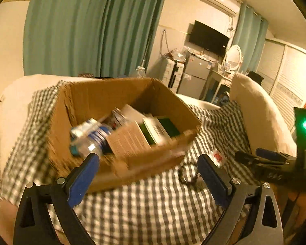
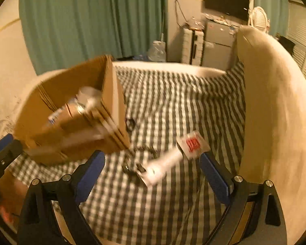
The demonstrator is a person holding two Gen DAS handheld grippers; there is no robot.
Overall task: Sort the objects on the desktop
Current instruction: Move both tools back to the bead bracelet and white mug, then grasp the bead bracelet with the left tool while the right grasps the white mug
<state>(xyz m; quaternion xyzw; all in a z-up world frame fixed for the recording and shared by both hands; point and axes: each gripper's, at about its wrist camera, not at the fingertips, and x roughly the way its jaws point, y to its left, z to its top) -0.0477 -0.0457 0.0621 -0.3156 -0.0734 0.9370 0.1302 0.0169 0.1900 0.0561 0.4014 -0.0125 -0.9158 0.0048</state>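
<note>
Sorting items into a brown cardboard box [image 1: 120, 102] on a black-and-white checked cloth [image 2: 173, 102].
Left gripper [image 1: 149, 163] and right gripper [image 2: 153, 163] both stand spread wide, empty; a white red-printed packet [image 2: 191, 144] and white tube [image 2: 163, 166] lie outside, near the box.
</note>
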